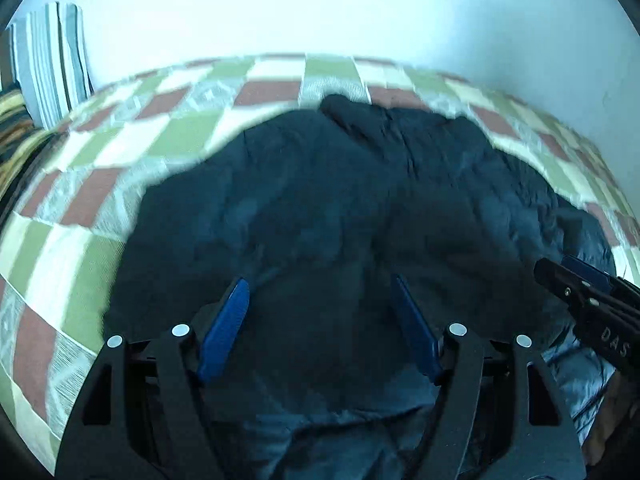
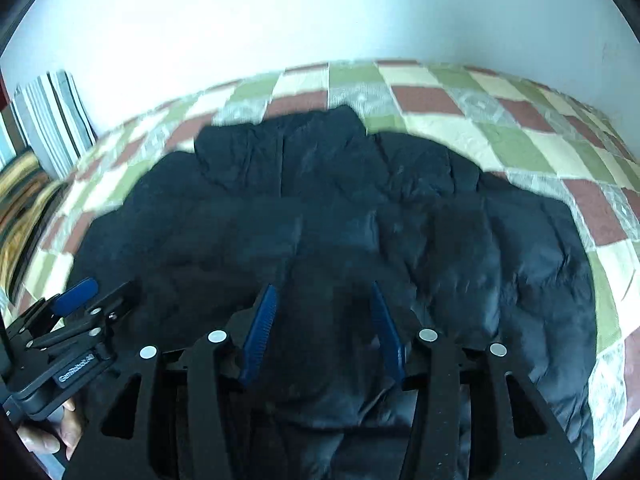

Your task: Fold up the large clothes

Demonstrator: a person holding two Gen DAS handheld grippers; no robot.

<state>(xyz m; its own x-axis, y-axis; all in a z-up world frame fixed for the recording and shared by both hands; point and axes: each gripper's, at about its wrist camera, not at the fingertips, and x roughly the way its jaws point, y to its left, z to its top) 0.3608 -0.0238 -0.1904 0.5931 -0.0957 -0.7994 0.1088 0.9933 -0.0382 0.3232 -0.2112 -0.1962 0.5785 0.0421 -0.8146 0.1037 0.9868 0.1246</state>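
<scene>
A dark navy puffer jacket (image 1: 320,184) lies spread over a checked bedspread (image 1: 168,132), its collar end toward the wall. My left gripper (image 1: 320,284) hovers over the jacket's near part, blue pads wide apart and nothing pinched between them. At the right edge of that view, my right gripper (image 1: 568,268) reaches over the jacket. In the right wrist view the jacket (image 2: 340,200) fills the middle. My right gripper (image 2: 324,288) stands open above dark fabric that bulges between the fingers without being pressed. My left gripper (image 2: 100,294) shows at the lower left, held by a hand (image 2: 52,436).
A striped cushion (image 1: 52,64) leans against the white wall (image 1: 320,8) at the bed's far left corner, with dark patterned fabric (image 1: 12,128) beside it. The bedspread (image 2: 500,128) lies bare on the far right, behind and beside the jacket.
</scene>
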